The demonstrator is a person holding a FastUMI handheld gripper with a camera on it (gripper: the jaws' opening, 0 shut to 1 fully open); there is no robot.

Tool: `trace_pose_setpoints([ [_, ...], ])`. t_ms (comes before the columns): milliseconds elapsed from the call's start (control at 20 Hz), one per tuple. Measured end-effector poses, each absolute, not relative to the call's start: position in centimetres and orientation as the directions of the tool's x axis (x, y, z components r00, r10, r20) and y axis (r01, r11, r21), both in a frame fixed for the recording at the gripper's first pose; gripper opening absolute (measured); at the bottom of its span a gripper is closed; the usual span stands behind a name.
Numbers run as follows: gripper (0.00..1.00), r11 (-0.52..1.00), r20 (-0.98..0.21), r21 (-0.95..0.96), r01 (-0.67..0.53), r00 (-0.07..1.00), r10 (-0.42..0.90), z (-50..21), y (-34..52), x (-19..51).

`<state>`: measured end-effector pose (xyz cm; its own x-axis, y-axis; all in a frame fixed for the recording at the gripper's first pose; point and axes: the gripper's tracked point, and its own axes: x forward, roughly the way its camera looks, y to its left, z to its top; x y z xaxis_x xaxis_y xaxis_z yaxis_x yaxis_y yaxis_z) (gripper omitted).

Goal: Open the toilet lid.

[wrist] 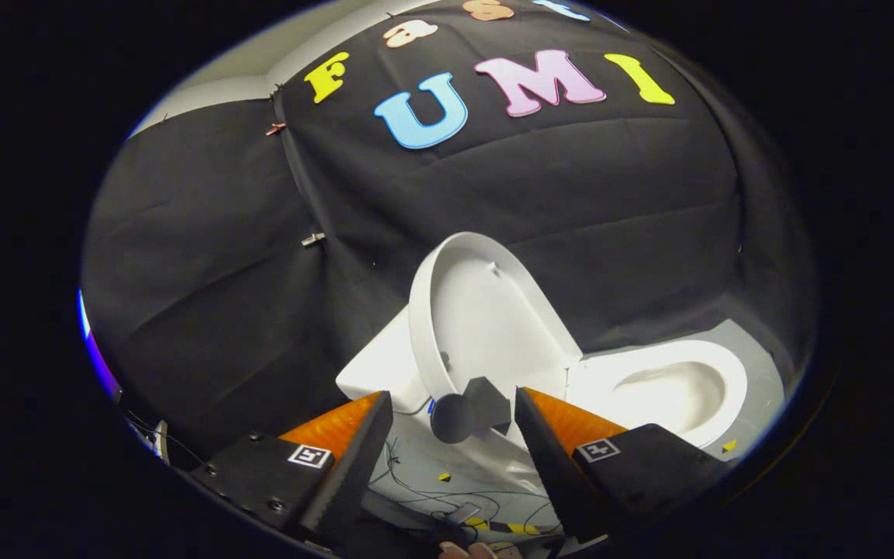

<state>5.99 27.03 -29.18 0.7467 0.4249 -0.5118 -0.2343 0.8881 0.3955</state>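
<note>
A white toilet stands ahead of my fingers against the black cloth wall. Its lid (pixel 486 318) is raised upright, its inner side facing the bowl. The seat (pixel 730 373) lies flat around the open bowl (pixel 676 396) to the right of the lid. A dark knob-like handle (pixel 469 410) sticks out at the lid's lower edge, just beyond my fingertips. My gripper (pixel 453 407) is open, its fingers wide apart with nothing pressed between them; the handle sits in the gap ahead, apart from both fingers.
The white tank or base block (pixel 377 365) sits left of the lid. Loose cables (pixel 424 485) and small yellow-black markers lie on the pale floor (pixel 493 473) below the fingers. Grey floor panel (pixel 765 365) edges the bowl on the right.
</note>
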Motion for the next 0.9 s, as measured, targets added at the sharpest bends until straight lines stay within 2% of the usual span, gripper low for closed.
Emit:
trace_pose_setpoints([
  [150, 0.98, 0.914, -0.447, 0.309, -0.263, 0.808, 0.384, -24.5, 25.0, 6.6],
  [500, 0.98, 0.967, -0.276, 0.126, -0.224, 0.928, 0.251, -12.7, 18.1, 7.0],
  [900, 0.98, 0.988, -0.110, 0.048, -0.146, 0.982, 0.151, -3.5, 10.7, 4.3],
])
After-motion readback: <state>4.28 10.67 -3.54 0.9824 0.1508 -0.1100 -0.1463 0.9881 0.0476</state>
